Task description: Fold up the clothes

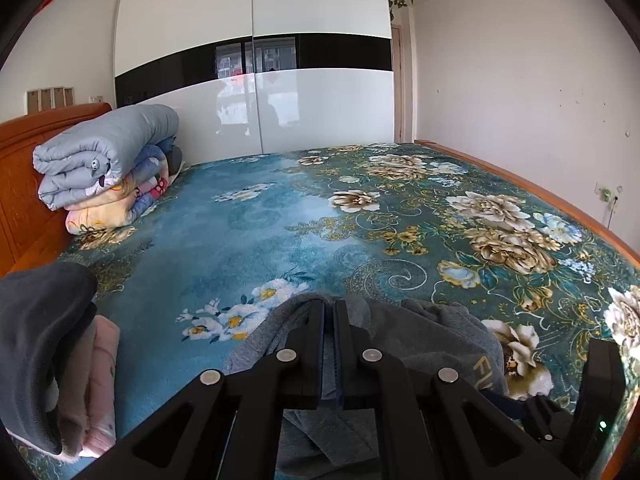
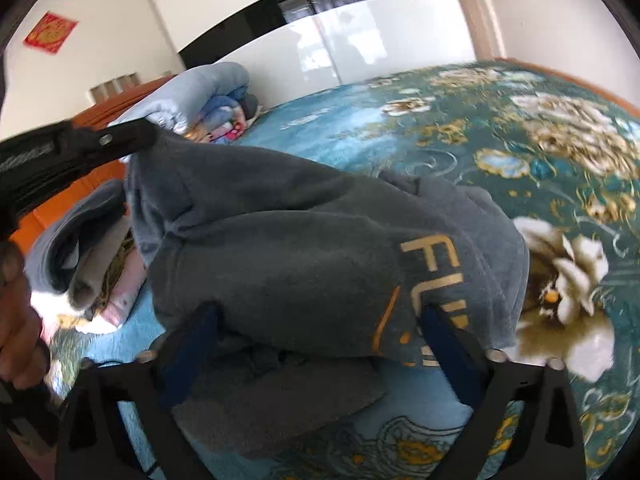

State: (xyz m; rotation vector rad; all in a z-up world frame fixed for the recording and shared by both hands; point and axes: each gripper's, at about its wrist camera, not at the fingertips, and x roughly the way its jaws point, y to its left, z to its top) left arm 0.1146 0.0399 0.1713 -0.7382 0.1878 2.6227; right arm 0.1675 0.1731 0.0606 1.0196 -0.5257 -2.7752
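A grey sweatshirt (image 2: 288, 248) with gold lettering lies bunched on the blue floral bed cover (image 2: 500, 168). My left gripper (image 1: 330, 308) is shut on a fold of the grey sweatshirt (image 1: 432, 332) and holds it lifted; it shows from the side in the right wrist view (image 2: 148, 136), pinching the cloth's upper left edge. My right gripper (image 2: 316, 312) is open, its fingers spread wide with the sweatshirt's lower part between and over them. It shows at the lower right of the left wrist view (image 1: 592, 400).
A stack of folded clothes (image 1: 52, 356), dark grey over pink, lies at the left on the bed. Rolled quilts (image 1: 108, 156) sit against the wooden headboard (image 1: 20, 184). A white and black wardrobe (image 1: 256, 60) stands beyond the bed. The bed's wooden edge (image 1: 540, 188) runs along the right.
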